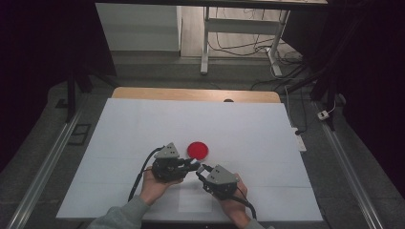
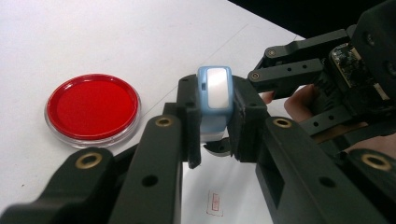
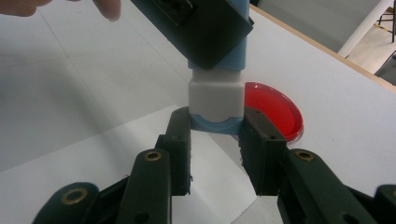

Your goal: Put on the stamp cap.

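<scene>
A small light-blue and white plastic piece (image 2: 215, 93) hangs just above the table between both grippers. My left gripper (image 2: 215, 126) is shut on its blue body, the window face turned toward the camera. My right gripper (image 3: 215, 126) is shut on the other end, its pads pressing the blue-rimmed base of the white part (image 3: 215, 98). In the high view the left gripper (image 1: 192, 165) and the right gripper (image 1: 201, 171) meet tip to tip near the table's front centre. A round red dish (image 1: 197, 150) lies flat just beyond them.
White paper (image 1: 143, 124) covers the table, with a wooden edge (image 1: 191, 94) at the far side. A small printed mark (image 2: 215, 203) sits on the sheet below the grippers. Each gripper is held by a hand, a grey sleeve (image 1: 124, 214) on the left arm.
</scene>
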Action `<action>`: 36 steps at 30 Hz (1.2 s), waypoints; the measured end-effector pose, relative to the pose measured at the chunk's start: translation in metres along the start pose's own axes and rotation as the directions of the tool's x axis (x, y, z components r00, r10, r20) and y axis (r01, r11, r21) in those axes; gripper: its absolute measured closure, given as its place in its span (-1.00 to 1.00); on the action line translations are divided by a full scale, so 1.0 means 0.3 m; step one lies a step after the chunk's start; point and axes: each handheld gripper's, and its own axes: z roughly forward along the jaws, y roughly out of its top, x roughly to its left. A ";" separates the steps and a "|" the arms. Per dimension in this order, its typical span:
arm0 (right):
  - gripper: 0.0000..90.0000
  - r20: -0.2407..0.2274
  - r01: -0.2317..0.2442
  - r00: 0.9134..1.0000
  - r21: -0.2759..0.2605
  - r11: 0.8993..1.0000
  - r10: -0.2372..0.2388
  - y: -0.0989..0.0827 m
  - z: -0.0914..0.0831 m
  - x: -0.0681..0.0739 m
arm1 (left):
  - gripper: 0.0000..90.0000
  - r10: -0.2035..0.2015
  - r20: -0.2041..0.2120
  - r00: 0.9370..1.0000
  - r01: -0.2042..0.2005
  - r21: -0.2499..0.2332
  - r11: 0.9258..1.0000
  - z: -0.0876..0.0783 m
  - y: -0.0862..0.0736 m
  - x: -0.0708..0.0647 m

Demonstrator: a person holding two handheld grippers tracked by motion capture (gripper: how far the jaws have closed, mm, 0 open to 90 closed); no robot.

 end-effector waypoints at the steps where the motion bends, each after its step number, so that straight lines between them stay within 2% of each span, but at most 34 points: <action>1: 0.43 -0.001 -0.002 1.000 -0.001 1.000 0.002 -0.001 0.000 -0.001 | 0.69 0.000 0.000 1.000 0.000 0.000 1.000 0.000 0.000 0.000; 10: 0.41 -0.007 -0.006 1.000 -0.013 1.000 0.006 0.000 -0.003 -0.004 | 0.69 -0.001 0.004 1.000 0.001 -0.011 1.000 -0.007 0.003 0.000; 19: 0.29 -0.052 -0.040 0.998 -0.018 0.999 0.039 -0.005 -0.004 -0.020 | 0.69 -0.008 0.006 1.000 0.008 -0.029 1.000 -0.020 0.006 0.008; 24: 0.25 -0.066 -0.056 0.996 -0.028 0.998 0.055 -0.006 -0.006 -0.027 | 0.69 -0.011 0.007 1.000 0.011 -0.033 0.999 -0.025 0.007 0.012; 36: 0.09 -0.096 -0.089 0.992 -0.014 0.996 0.088 -0.016 -0.007 -0.044 | 0.69 -0.016 0.004 1.000 0.016 -0.040 0.999 -0.043 0.009 0.026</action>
